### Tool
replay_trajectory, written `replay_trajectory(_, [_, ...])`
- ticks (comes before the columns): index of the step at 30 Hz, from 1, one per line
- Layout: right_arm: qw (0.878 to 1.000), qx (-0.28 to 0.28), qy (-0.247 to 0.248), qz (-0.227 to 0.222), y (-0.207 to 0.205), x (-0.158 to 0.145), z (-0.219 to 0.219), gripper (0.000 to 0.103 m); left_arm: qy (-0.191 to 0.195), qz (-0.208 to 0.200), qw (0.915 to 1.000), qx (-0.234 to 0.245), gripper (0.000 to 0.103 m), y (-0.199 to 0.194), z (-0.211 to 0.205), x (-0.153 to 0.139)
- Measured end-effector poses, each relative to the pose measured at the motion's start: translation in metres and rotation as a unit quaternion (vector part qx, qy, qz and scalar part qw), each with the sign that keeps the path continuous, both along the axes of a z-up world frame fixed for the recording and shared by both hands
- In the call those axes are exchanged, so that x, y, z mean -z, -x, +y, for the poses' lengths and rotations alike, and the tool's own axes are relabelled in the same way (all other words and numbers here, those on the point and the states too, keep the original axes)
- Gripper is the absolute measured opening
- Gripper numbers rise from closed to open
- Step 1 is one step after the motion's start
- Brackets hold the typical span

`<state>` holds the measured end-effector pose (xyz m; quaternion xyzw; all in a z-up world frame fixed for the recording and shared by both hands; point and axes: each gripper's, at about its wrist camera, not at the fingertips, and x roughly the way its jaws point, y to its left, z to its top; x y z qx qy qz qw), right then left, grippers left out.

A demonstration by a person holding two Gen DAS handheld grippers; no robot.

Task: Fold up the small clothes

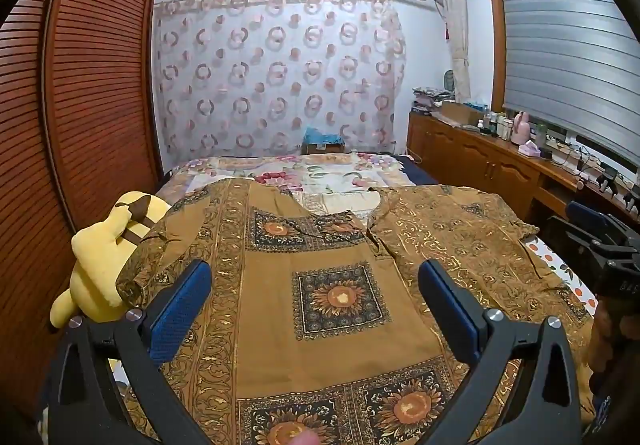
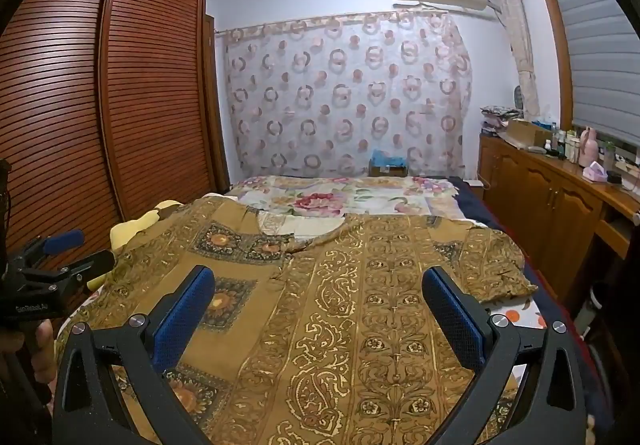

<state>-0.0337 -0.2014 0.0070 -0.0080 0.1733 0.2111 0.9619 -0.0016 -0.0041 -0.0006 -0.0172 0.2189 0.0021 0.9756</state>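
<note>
Both tools — left (image 1: 314, 285), right (image 2: 318, 291) — spread wide above brown shirt (image 1: 340, 245).

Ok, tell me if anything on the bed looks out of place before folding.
A yellow plush toy lies at the bed's left edge, partly under the shirt's left sleeve, which drapes over it. Both the left gripper and the right gripper are open.

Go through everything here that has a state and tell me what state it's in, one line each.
shirt: spread flat on the bed, unfolded, sleeves out
left gripper: open, above the shirt, holding nothing
right gripper: open, above the shirt, holding nothing
plush toy: lying beside the shirt's sleeve
wardrobe doors: closed
window blind: lowered
</note>
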Motion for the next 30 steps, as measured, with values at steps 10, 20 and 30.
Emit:
replay_trajectory(10, [1.000, -0.001, 0.000, 0.001, -0.0027, 0.0008, 0.0009, 0.103, -0.002, -0.001, 1.0000, -0.002, 0.103, 0.0008, -0.0016, 0.0000])
replay_trajectory(20, [1.000, 0.000, -0.001, 0.001, 0.0000, 0.0002, 0.0008, 0.103, -0.003, -0.001, 1.0000, -0.002, 0.103, 0.0013, -0.0021, 0.0001])
replay_trajectory(30, [1.000, 0.000, -0.001, 0.001, -0.0003, 0.0004, 0.0004, 0.103, -0.003, 0.000, 1.0000, -0.002, 0.103, 0.0013, -0.0030, -0.0006])
